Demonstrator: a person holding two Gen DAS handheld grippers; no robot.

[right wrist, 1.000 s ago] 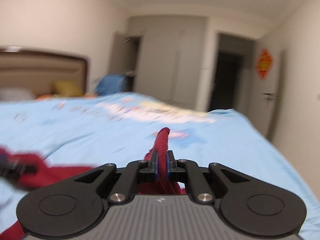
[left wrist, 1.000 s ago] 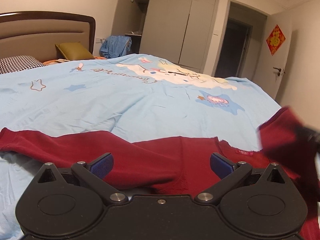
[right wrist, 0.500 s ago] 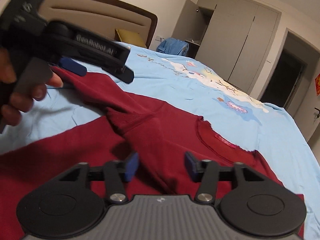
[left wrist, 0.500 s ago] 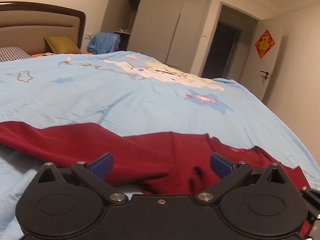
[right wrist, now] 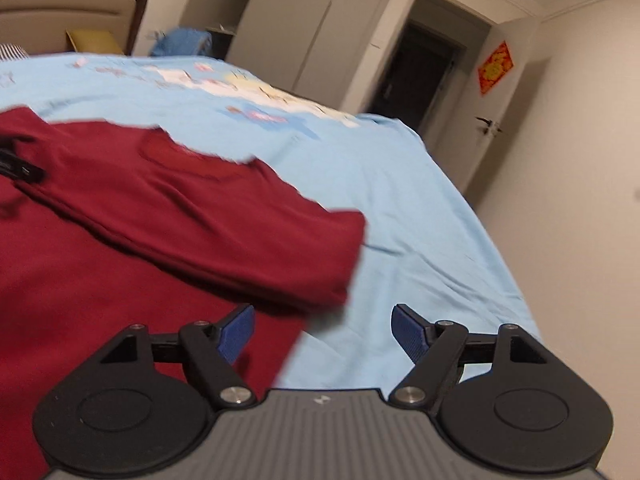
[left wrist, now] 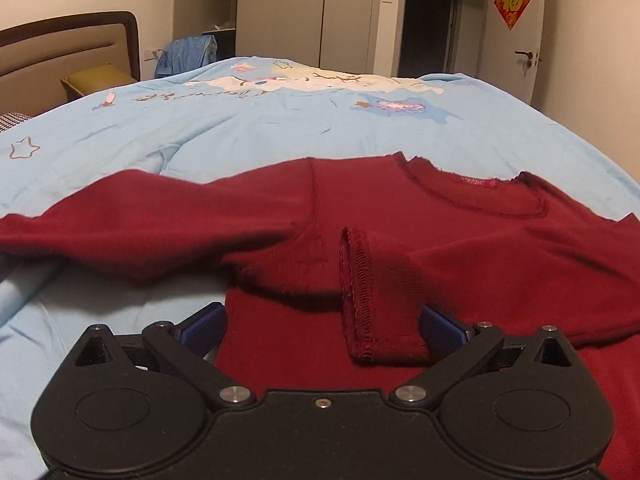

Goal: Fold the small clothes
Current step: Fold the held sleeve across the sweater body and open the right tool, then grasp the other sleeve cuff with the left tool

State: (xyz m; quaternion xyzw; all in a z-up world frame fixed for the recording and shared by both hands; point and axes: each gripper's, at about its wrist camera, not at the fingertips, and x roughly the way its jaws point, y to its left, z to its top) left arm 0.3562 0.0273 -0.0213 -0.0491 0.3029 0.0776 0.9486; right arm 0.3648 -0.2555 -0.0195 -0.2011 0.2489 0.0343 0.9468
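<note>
A dark red long-sleeved top (left wrist: 440, 248) lies spread on the light blue bedspread (left wrist: 280, 120), neckline away from me. One sleeve is folded across the chest, its stitched cuff (left wrist: 356, 292) lying just ahead of my left gripper (left wrist: 320, 326), which stands open low over the garment. The other sleeve (left wrist: 120, 224) stretches out to the left. In the right wrist view the same top (right wrist: 160, 216) fills the left half, its folded shoulder edge (right wrist: 344, 248) ahead. My right gripper (right wrist: 322, 334) is open, over the garment's right edge, holding nothing.
The bedspread (right wrist: 420, 240) stretches on to the right. A headboard (left wrist: 68, 52) and an olive pillow (left wrist: 96, 80) are at the far left. A wardrobe (left wrist: 304, 12), a dark doorway (left wrist: 428, 24) and a white door (left wrist: 532, 40) stand beyond the bed.
My right gripper carried a sleeve across the chest, let go of it and drew back to the right. My left gripper stayed open and now sits over the folded cuff.
</note>
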